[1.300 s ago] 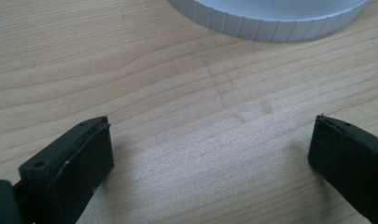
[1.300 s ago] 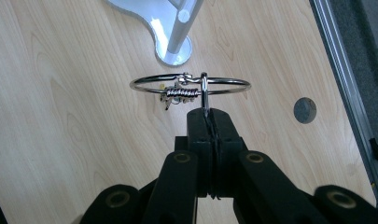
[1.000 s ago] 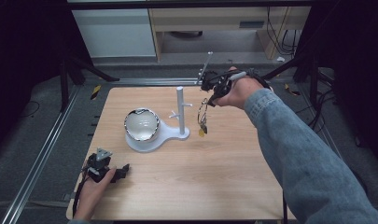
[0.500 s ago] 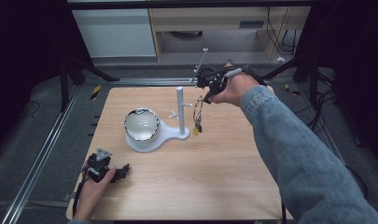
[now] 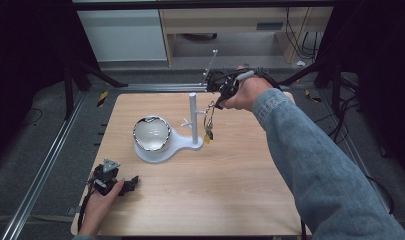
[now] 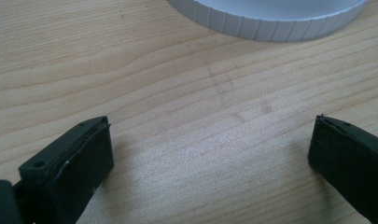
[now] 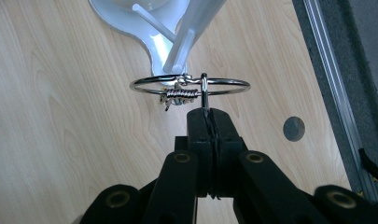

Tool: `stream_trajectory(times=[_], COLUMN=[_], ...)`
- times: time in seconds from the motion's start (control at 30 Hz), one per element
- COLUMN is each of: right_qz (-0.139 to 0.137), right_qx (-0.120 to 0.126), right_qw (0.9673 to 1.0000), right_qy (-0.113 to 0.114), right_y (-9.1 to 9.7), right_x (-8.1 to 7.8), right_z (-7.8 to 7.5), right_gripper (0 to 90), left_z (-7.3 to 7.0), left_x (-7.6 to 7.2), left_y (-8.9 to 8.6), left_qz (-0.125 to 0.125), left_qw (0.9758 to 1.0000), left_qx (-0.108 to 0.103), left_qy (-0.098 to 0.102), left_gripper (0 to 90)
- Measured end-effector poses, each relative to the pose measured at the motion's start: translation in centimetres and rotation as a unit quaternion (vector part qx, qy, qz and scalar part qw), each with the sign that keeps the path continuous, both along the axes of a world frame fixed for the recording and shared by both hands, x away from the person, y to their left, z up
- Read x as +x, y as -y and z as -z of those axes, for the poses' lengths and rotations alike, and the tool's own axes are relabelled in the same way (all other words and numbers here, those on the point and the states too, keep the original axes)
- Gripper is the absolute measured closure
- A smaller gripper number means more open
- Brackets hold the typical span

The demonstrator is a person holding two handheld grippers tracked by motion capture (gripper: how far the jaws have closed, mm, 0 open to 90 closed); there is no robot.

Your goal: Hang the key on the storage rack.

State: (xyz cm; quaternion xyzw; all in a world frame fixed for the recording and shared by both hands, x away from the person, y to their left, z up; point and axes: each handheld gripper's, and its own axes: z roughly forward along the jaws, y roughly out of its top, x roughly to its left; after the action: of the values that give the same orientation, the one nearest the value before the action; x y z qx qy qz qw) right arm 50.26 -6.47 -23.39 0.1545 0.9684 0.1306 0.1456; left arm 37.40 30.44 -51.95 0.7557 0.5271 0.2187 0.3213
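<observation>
From the high view I see the right gripper point(image 5: 216, 90) up near the far edge of the table point(image 5: 230, 200), beside the top of the white post point(image 5: 193, 117) of the stand point(image 5: 162, 147). A key ring point(image 5: 209, 117) hangs down from it, w/ a small yellow tag point(image 5: 208, 137) at the low end, just beside the post. If the ring touches a peg I cannot tell from this view, too small.

The right gripper view gives more: the jaws of the right gripper point(image 7: 209, 122) are pressed together on a thin metal loop of the key ring point(image 7: 190, 86), which stands edge-on in front of them. A coiled wire piece point(image 7: 181, 94) sits on the ring. The tip of one white peg point(image 7: 184, 49) comes right to the ring; touching or through it, I cannot say. Under it is the white base of the stand point(image 7: 130, 21).

The left gripper point(image 5: 110, 181) rests low at the near left corner of the table, in the person's hand, well apart from the stand. In the high view its jaws are not clear. The left gripper view settles it: the left gripper point(image 6: 210, 144) has both pads wide apart, bare wood between them, nothing held. At the top of that view I see the ribbed rim of the stand base point(image 6: 270, 21), a detail the high view does not give. The shiny bowl point(image 5: 151, 132) on the stand shows well in the high view.
</observation>
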Motion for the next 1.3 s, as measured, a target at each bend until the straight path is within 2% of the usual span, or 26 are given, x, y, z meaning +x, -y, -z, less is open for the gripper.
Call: stream_trajectory(times=[0.93,1.3], right_qz=[0.003,0.004], right_qx=[0.003,0.003], right_qw=[1.0,1.0], right_qy=[-0.004,-0.009], right_y=[-1.5,-1.7], right_x=[1.0,1.6], right_z=[0.5,1.3], right_gripper=[88.8,88.8], left_z=[0.0,0.0], left_x=[0.0,0.0], left_y=[0.0,0.0], left_qz=[0.001,0.002], left_qw=[1.0,1.0], left_qx=[0.0,0.0], left_qy=[0.001,0.001], left_gripper=[0.0,0.0])
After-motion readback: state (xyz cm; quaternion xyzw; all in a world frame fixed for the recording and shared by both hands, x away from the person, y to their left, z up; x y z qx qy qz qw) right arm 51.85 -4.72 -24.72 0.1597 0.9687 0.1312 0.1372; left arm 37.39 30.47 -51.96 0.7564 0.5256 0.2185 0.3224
